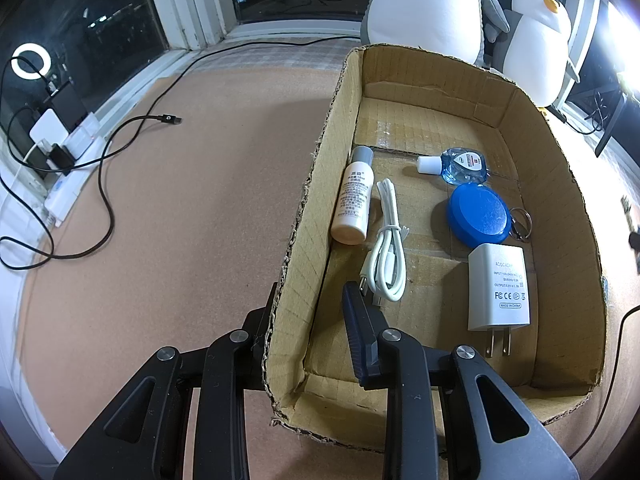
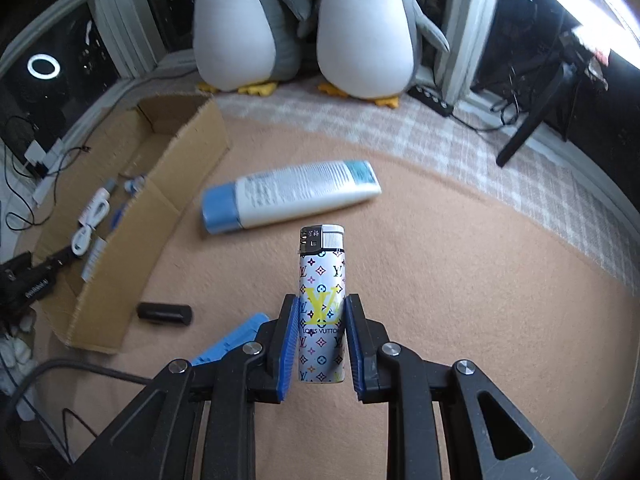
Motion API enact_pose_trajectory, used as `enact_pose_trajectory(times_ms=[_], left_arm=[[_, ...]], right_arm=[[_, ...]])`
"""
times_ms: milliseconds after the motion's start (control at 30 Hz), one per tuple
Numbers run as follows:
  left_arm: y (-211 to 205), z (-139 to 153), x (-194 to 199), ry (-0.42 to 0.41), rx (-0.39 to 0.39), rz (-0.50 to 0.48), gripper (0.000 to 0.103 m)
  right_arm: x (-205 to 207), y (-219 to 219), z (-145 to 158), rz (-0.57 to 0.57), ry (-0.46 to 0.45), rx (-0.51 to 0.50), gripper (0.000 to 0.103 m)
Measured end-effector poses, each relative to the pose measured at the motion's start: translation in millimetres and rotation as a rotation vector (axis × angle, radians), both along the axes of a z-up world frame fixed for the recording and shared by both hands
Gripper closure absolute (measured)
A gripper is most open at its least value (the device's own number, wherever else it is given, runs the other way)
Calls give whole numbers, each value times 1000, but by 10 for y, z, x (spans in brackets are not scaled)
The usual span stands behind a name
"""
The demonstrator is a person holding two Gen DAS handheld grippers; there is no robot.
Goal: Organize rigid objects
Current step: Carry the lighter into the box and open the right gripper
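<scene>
The lighter (image 2: 321,304) has a white body covered with small coloured flower and letter marks, a big yellow logo in the middle, and a silver and black metal head on top. It stands upright between the two blue pads of the right gripper (image 2: 321,320), which is clenched on its lower half, so the head sticks out beyond the fingertips. The lighter is off the mat (image 2: 460,280).

On the mat beyond it lies a white tube with a light blue cap (image 2: 292,196), on its side. To the left lie a small black block (image 2: 164,313) and a blue flat thing (image 2: 228,344), partly hidden by the gripper.

The left gripper (image 1: 310,312) grips the near left wall of the cardboard box (image 1: 316,216): one finger is outside the wall, the other inside, and the wall is pinched between them. Inside the box lie a small white bottle with a grey cap (image 1: 354,196), a coiled white cable (image 1: 386,240), a blue eye-drop bottle (image 1: 456,164), a round blue case with key rings (image 1: 480,216) and a white charger plug (image 1: 498,288).

The surface is a tan felt mat over a checked cloth. Behind stand two plush penguins (image 2: 304,24) before dark windows. A ring light (image 1: 27,63) reflects in the glass, and a black cable (image 1: 132,128) runs over the mat.
</scene>
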State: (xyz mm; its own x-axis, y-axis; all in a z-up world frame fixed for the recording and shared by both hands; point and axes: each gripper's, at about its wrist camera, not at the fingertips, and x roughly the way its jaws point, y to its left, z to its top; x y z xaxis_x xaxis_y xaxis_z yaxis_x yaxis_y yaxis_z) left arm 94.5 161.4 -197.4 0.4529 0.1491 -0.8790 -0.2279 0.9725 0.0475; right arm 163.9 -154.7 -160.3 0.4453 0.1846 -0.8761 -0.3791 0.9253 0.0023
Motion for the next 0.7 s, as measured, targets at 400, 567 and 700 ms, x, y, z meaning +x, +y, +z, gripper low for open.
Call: enact_pose_trajectory(times_ms=[400,567,700], left_arm=[[0,0,0,0,0,0,76],[-1,0,0,0,0,0,76],[-1,0,0,0,0,0,76]], right_arm=[[145,774,327,109,-43,92,82],[251,1125,350,147,-50,105,82],[355,1324,312,155,-36,126,82]])
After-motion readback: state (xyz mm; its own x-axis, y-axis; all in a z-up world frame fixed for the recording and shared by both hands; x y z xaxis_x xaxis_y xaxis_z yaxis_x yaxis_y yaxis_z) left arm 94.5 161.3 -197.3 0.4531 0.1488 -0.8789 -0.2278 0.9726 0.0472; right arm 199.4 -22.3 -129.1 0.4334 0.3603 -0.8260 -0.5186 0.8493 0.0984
